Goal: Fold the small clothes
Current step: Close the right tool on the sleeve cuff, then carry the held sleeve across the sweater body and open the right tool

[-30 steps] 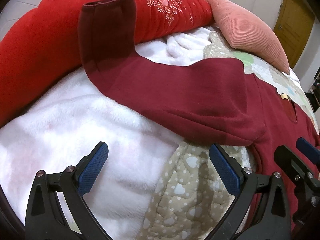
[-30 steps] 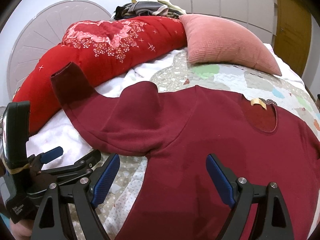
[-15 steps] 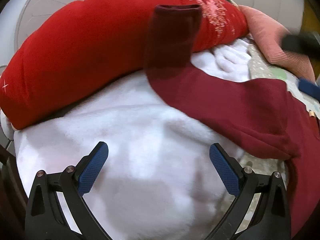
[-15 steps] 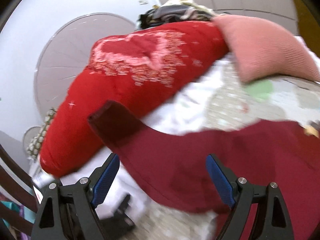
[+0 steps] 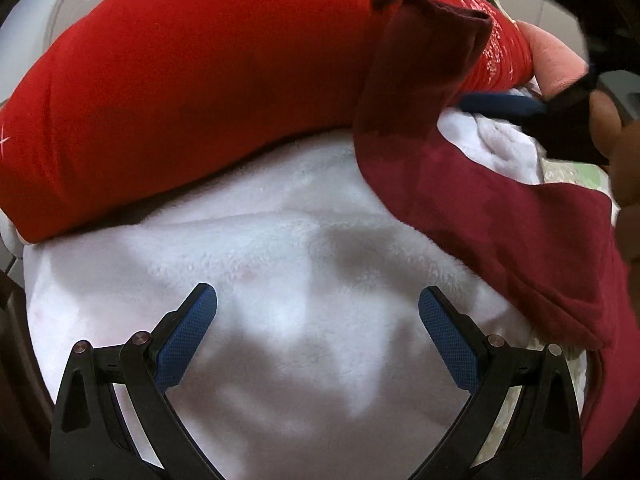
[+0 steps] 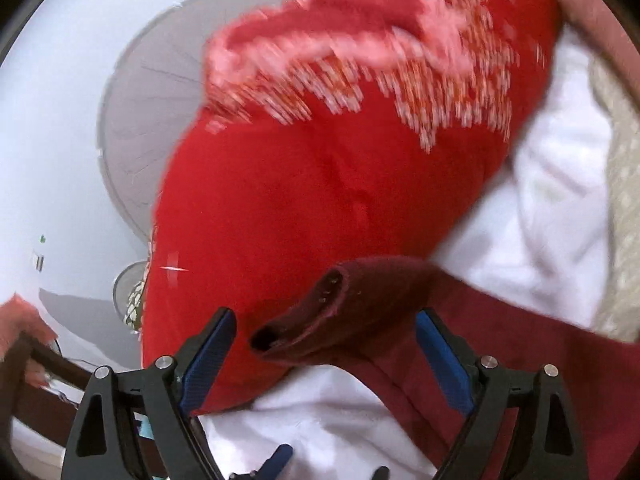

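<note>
A white fleece blanket (image 5: 304, 312) carries the maroon sleeve (image 5: 472, 200) and what seems a red bolster (image 5: 192, 92).

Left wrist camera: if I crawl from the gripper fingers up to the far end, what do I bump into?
White fluffy blanket → big red quilt. The dark red sleeve leans up against the quilt on the right.
</note>
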The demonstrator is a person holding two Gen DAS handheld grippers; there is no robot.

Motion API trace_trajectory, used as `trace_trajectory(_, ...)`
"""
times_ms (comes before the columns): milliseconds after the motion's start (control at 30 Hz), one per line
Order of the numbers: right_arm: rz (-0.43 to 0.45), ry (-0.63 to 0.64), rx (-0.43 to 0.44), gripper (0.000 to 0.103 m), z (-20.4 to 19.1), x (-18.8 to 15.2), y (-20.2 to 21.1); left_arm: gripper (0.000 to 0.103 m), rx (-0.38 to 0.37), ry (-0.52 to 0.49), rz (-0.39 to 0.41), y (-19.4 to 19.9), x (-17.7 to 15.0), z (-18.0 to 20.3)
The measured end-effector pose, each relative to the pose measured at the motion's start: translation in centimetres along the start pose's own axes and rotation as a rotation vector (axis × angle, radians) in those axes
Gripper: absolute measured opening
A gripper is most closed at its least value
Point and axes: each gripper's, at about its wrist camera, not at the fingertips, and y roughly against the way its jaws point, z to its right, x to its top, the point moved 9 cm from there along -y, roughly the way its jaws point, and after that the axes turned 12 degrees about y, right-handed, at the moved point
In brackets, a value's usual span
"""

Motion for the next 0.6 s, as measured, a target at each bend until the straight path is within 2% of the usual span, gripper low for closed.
trace_trajectory(33, 0.007, -0.010, 0.033, 0.057, -0.1, -0.1, -0.2, 0.102, 0.000, -0.007, 0.003, 0.1, 0.0, 0.2)
trace_trajectory(67, 0.025, -0.011, 0.082, 0.034, -0.5, 0.0, 0.0, 0.102, 0.003, -0.013, 0.005, 0.1, 0.0, 0.2)
trace_trajectory(100, 0.037, 0.025, 0.040, 0.016, -0.6, 0.1, 0.9, 0.102, 0.005, -0.015, 0.006, 0.1, 0.0, 0.4)
trace_trajectory(133, 0.046, 0.076, -0.035, 0.010, -0.6, 0.2, 1.9, 0.102, 0.007, -0.015, 0.012, 0.2, 0.0, 0.4)
trace_trajectory(167, 0.069, 0.133, -0.084, 0.010, -0.7, 0.3, 3.2, 0.102, 0.004, -0.014, 0.015, -0.1, 0.2, 0.8)
trace_trajectory(233, 0.125, 0.198, -0.113, 0.010, -1.1, 0.7, 7.4, 0.102, 0.006, -0.012, 0.027, 0.3, 0.3, 1.0)
trace_trajectory(400, 0.313, 0.265, -0.191, 0.010, -1.1, 0.8, 21.6, 0.102, -0.033, 0.001, 0.053, 1.3, 0.4, 2.6)
trace_trajectory(467, 0.348, 0.293, -0.246, 0.010, 0.0, 0.4, 26.1, 0.102, -0.061, 0.012, 0.060, 1.9, 0.2, 3.4)
trace_trajectory(533, 0.368, 0.338, -0.353, 0.010, 1.6, -1.1, 30.4, 0.102, -0.090, 0.010, 0.078, 2.8, -0.2, 4.5)
trace_trajectory(600, 0.346, 0.362, -0.461, 0.010, 4.7, -3.7, 33.8, 0.102, -0.107, -0.007, 0.092, 3.3, -0.3, 6.0)
